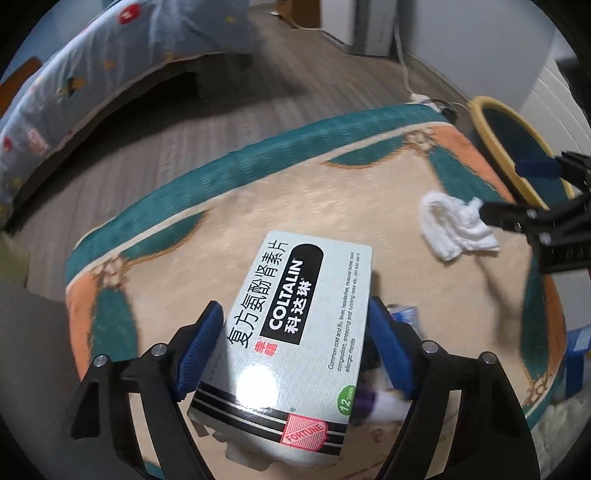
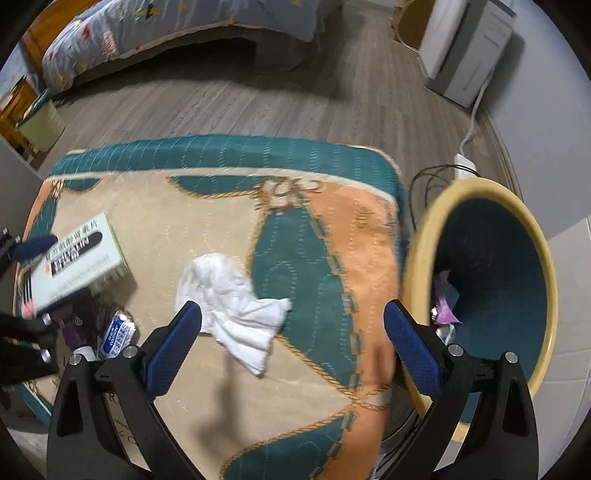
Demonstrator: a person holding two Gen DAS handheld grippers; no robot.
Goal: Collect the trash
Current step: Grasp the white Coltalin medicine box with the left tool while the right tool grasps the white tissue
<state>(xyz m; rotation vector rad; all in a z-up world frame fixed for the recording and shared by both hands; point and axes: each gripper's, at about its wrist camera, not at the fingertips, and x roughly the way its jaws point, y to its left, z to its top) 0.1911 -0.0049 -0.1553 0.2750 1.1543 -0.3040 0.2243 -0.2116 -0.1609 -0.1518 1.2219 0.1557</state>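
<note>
A white medicine box (image 1: 295, 325) printed COLTALIN sits between the blue pads of my left gripper (image 1: 295, 303), which is shut on its two long edges; the box (image 2: 74, 258) is tilted above the table. A crumpled white tissue (image 2: 236, 306) lies on the quilted teal, beige and orange tablecloth (image 2: 325, 236). My right gripper (image 2: 292, 305) hangs open just above the tissue, nothing between its fingers. The tissue (image 1: 454, 225) and the right gripper (image 1: 513, 192) also show in the left wrist view. A bin (image 2: 532, 258) with a yellow rim and blue inside stands at the table's right edge.
Under the box lie a blue-and-white wrapper (image 2: 118, 328) and a purple scrap (image 2: 79, 328). A purple wrapper (image 2: 445, 310) lies inside the bin. A power strip (image 2: 465, 164) with cables is on the wooden floor behind the bin. A bed (image 2: 184, 26) and a white appliance (image 2: 469, 48) stand further off.
</note>
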